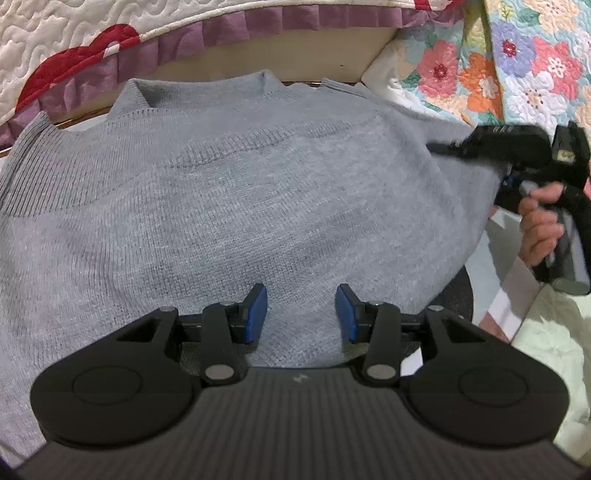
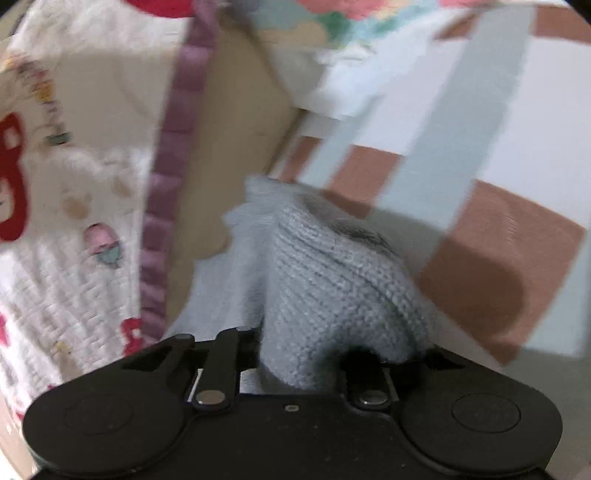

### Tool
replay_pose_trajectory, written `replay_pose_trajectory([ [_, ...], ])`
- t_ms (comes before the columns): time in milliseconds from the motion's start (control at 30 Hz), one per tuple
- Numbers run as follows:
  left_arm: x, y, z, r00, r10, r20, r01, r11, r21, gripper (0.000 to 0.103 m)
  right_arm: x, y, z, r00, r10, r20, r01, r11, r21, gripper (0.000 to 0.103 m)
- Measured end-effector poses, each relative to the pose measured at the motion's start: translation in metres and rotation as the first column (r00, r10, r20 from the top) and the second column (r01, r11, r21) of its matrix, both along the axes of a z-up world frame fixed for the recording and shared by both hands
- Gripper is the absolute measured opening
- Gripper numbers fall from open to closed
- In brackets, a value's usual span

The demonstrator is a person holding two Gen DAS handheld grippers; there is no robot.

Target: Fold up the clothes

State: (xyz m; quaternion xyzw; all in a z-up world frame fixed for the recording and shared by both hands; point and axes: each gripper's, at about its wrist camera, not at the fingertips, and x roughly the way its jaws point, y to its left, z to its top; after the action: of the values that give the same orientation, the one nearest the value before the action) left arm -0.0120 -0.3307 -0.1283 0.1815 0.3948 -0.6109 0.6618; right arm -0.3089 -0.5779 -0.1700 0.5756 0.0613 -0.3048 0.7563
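While right tongs (image 2: 303, 354) grip sweater (image 1: 229, 206), floral quilt (image 1: 517, 66) nearby

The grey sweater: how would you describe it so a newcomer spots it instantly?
Look below the white quilt with the purple ruffled edge. Spread flat under the open left gripper lies the grey sweater, collar at the far side. It is the only plain knit among patterned bedding, and the right gripper is shut on its right edge.

Grey sweater (image 1: 236, 206) spread over dark seat (image 1: 460, 299)
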Motion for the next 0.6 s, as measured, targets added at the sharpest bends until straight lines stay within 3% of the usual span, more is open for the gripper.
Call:
replay_pose_trajectory([
  [233, 0.012, 0.001, 0.007, 0.997, 0.039, -0.071, -0.035, 0.997, 0.064, 0.041, 0.034, 0.005, 0.058, 0.963, 0.144, 0.226, -0.144, 0.989, -0.02, 0.02],
  [300, 0.012, 0.021, 0.025, 1.0, 0.015, 0.011, -0.016, 0.999, 0.046, 0.039, 0.051, 0.01, 0.076, 0.932, 0.207, 0.296, -0.207, 0.978, -0.035, 0.016],
  [367, 0.017, 0.051, 0.047, 0.995, 0.001, 0.103, -0.003, 1.0, 0.011, 0.041, 0.08, 0.024, 0.094, 0.902, 0.303, 0.308, -0.297, 0.952, -0.07, 0.015],
  [433, 0.039, 0.089, 0.059, 0.994, 0.059, 0.093, -0.055, 0.998, -0.039, 0.042, 0.109, 0.038, 0.113, 0.865, 0.396, 0.308, -0.383, 0.918, -0.106, 0.015],
  [500, 0.07, 0.118, 0.049, 0.987, 0.161, -0.028, -0.162, 0.985, -0.057, 0.041, 0.144, 0.059, 0.112, 0.842, 0.472, 0.26, -0.464, 0.881, -0.094, 0.015],
  [600, 0.118, 0.138, 0.007, 0.915, 0.297, -0.271, -0.317, 0.948, -0.031, 0.036, 0.198, 0.095, 0.102, 0.803, 0.575, 0.157, -0.576, 0.816, -0.044, 0.015],
])
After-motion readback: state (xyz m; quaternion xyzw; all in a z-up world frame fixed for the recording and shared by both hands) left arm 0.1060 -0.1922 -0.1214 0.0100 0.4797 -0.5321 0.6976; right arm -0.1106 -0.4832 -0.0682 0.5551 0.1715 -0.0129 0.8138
